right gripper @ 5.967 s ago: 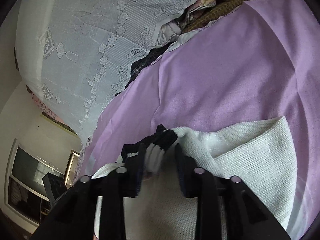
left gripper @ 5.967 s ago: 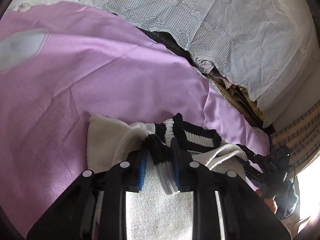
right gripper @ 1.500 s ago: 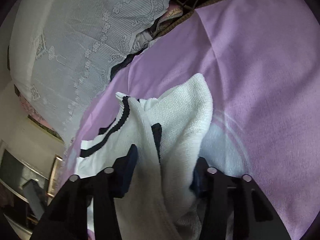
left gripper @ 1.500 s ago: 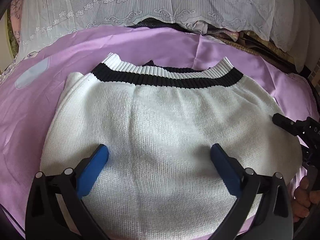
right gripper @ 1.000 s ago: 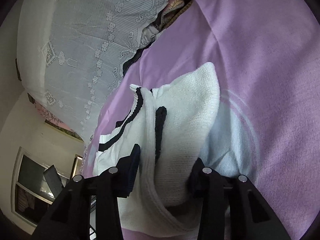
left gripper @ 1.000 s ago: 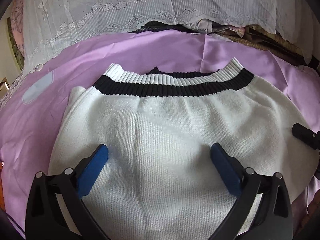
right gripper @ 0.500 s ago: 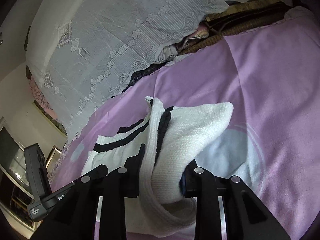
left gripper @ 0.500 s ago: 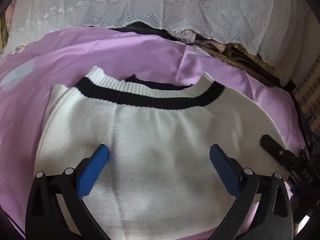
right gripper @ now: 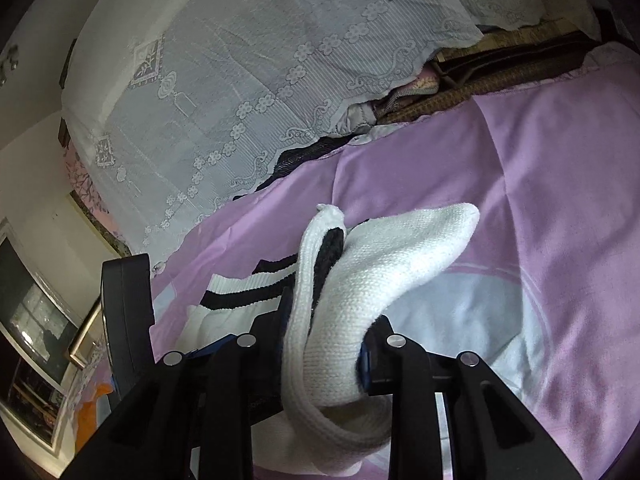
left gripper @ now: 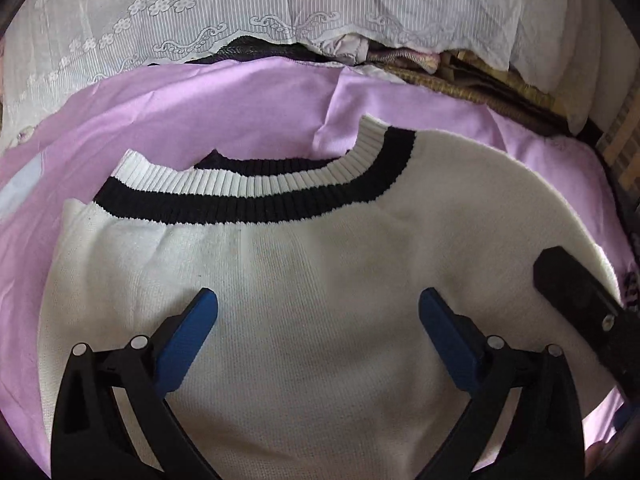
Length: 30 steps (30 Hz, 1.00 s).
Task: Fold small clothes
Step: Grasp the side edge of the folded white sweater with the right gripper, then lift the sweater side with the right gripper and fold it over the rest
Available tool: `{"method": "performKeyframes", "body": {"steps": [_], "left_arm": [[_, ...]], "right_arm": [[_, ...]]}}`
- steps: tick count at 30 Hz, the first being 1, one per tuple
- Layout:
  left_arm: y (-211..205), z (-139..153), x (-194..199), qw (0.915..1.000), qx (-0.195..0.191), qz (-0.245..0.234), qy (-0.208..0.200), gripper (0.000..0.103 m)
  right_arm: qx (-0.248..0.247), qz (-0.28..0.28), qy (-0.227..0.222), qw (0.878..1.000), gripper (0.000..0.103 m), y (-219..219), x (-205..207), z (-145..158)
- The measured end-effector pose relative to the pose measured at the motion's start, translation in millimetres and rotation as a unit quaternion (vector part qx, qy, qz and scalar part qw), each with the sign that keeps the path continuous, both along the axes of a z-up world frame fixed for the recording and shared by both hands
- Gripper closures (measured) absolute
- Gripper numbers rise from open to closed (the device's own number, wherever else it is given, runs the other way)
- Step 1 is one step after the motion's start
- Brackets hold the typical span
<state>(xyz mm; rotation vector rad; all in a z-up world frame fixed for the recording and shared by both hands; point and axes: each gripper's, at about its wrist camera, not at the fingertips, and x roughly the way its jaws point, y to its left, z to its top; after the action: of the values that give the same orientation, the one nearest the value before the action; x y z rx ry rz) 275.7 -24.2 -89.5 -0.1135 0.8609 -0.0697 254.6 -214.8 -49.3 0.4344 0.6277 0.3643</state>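
Lay flat on purple sheet [left gripper: 224, 112]: white sweater [left gripper: 320, 280], barely folded. Left gripper [left gripper: 318, 308] wide above sweater; right gripper [right gripper: 326, 344] clamped its side edge, lifted.

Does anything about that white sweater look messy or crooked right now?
Mostly flat, but the white sweater has its right edge bunched up and lifted off the purple sheet, pinched in the right gripper. The left gripper hovers open.

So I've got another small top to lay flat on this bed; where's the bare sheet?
Bare purple sheet lies between the white sweater collar and the lace-covered pile, and left of the sweater. More lies right of the bunch held by the right hand-held gripper. The middle is taken by the sweater, under the open left hand-held gripper.
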Motion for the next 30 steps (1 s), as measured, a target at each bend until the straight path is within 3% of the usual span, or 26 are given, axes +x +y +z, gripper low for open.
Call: {"method": "performKeyframes", "body": {"steps": [4,8,14,23,30], "left_arm": [[21.3,17.7,-2.8,0.9995,-0.021,0.006,-0.025,0.012],[50.5,33.0,-3.8,0.9989,-0.028,0.017,-0.032,0.016],[105.5,35.7,-9.8,0.9946,-0.092,0.039,-0.026,0.030],[168.2,30.0,-27.1,0.9830,-0.174,0.058,-0.014,0.050],[214.1,25.8,-54.2,0.9808,-0.163,0.104,-0.022,0.051]], "right_arm": [[-0.048,0.004,-0.025,0.999,0.076,34.0,-4.3,19.3],[-0.063,0.020,-0.039,0.997,0.079,68.6,-2.4,36.3],[-0.100,0.053,-0.051,0.992,0.082,133.1,-1.4,51.8],[-0.095,0.102,-0.048,0.989,0.082,194.2,-12.2,54.2],[-0.099,0.152,-0.052,0.982,0.082,247.6,-23.5,49.0]]}}
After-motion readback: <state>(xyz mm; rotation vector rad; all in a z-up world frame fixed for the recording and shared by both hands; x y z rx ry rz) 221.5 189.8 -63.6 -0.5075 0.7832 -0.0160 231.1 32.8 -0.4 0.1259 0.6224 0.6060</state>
